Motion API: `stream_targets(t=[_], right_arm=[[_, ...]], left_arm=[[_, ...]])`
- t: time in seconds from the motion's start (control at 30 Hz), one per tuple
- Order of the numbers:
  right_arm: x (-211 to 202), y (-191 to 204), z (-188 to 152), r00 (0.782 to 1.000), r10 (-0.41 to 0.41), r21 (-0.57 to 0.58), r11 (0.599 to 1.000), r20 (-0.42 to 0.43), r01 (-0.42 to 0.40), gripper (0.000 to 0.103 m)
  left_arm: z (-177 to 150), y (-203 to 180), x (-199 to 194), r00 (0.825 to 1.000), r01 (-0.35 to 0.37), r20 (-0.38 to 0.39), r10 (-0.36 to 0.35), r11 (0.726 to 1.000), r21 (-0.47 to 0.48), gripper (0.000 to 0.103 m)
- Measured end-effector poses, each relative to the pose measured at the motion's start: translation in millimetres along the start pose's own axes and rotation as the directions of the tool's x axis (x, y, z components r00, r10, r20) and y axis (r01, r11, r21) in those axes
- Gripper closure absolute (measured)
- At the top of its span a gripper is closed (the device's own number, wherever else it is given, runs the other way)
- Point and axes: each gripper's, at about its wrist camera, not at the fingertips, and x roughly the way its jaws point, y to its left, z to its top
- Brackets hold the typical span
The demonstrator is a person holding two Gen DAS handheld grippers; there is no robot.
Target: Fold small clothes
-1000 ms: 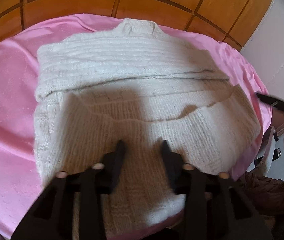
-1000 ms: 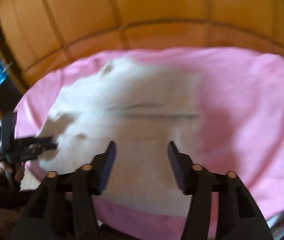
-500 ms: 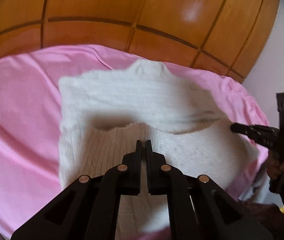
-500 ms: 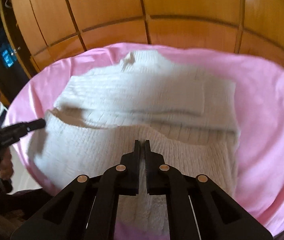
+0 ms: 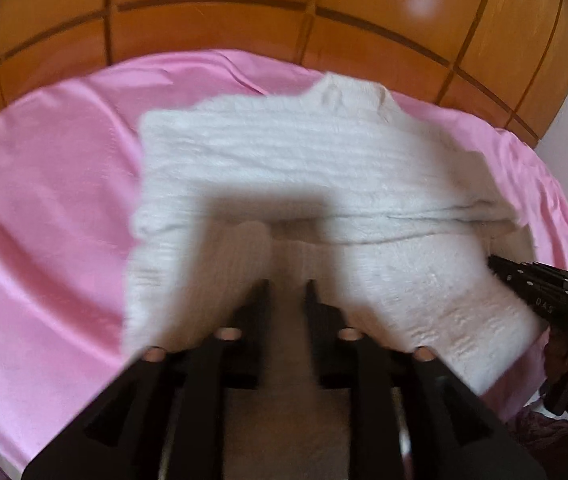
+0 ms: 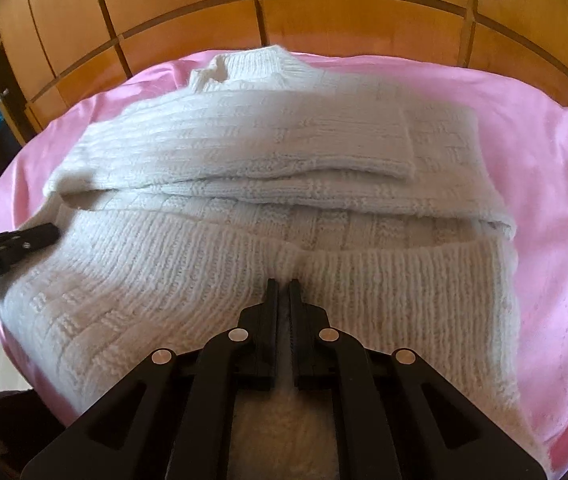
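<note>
Right gripper [image 6: 283,282]: jaws nearly closed, hem of white knit sweater [image 6: 268,160] being pinched. Left gripper [image 5: 286,286]: jaws slightly parted over the hem; grip not discernible through blur. Sweater is lying on pink sheet [image 6: 543,168], sleeves folded across; bottom-up fold being started, judged roughly midway.

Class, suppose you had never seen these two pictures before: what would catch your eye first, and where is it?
First, the white knitted sweater, lying partly folded across the middle of the pink sheet. Next, the right gripper at the near hem, jaws pinched on the knit, while the left gripper shows its jaws apart over the hem. Behind stands an orange wooden panel wall.
</note>
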Motion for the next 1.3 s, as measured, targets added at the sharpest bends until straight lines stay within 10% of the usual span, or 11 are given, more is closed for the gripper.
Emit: stream_targets(t=[0.37,0.47,0.6,0.83,1.3], right_arm=[[-2,0,2,1.0,0.015,0.017,1.0,-0.002,-0.015,0.098],[-2,-2,4,1.0,0.028,0.023,0.999,-0.007,-0.028,0.098],[-11,-9,11,0.997,0.07,0.06,0.996,-0.008,-0.07,0.087],[-63,-62,16,0.995,-0.041,0.145,0.989,0.09,0.028,0.074],[-40,-81,-5,0.99,-0.139,0.136,0.981,-0.011,0.14,0.077]], left_arm=[[6,24,-6,1.0,-0.009,0.011,0.008,0.996,0.094,0.041],[8,20,17,0.999,-0.013,-0.05,0.02,0.991,0.133,0.068],[4,14,22,0.999,-0.029,-0.037,0.035,0.987,0.156,0.078],[3,18,23,0.999,-0.028,-0.028,0.031,0.994,0.103,0.078],[-3,14,-4,0.996,-0.07,0.059,0.065,0.993,0.096,0.093]])
